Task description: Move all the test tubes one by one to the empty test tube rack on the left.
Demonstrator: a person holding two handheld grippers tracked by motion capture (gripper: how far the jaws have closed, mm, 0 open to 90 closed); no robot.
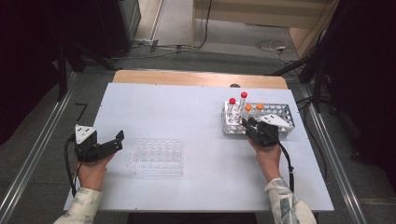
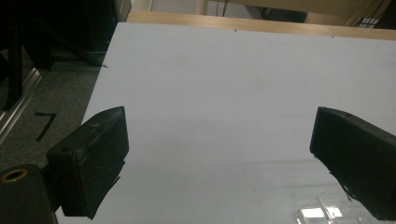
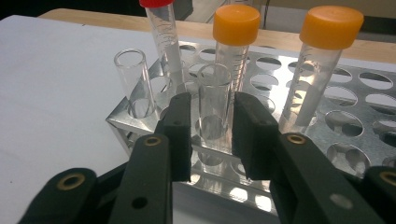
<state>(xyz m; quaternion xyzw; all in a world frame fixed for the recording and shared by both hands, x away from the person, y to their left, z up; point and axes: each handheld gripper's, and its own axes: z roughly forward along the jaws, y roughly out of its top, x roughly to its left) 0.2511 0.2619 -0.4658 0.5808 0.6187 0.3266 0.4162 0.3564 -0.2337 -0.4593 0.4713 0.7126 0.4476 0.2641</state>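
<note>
A metal tube rack stands at the right of the white table top. It holds two red-capped tubes and two orange-capped tubes. In the right gripper view, an uncapped clear tube stands in a front hole of the rack. My right gripper has a jaw on each side of that tube: the right pad is at the glass, and a narrow gap shows on the left. My left gripper rests at the table's left, jaws wide open on nothing.
A clear plastic well plate lies just right of the left gripper, and its corner shows in the left gripper view. A second uncapped tube stands at the rack's near left corner. The wooden table edge runs along the far side.
</note>
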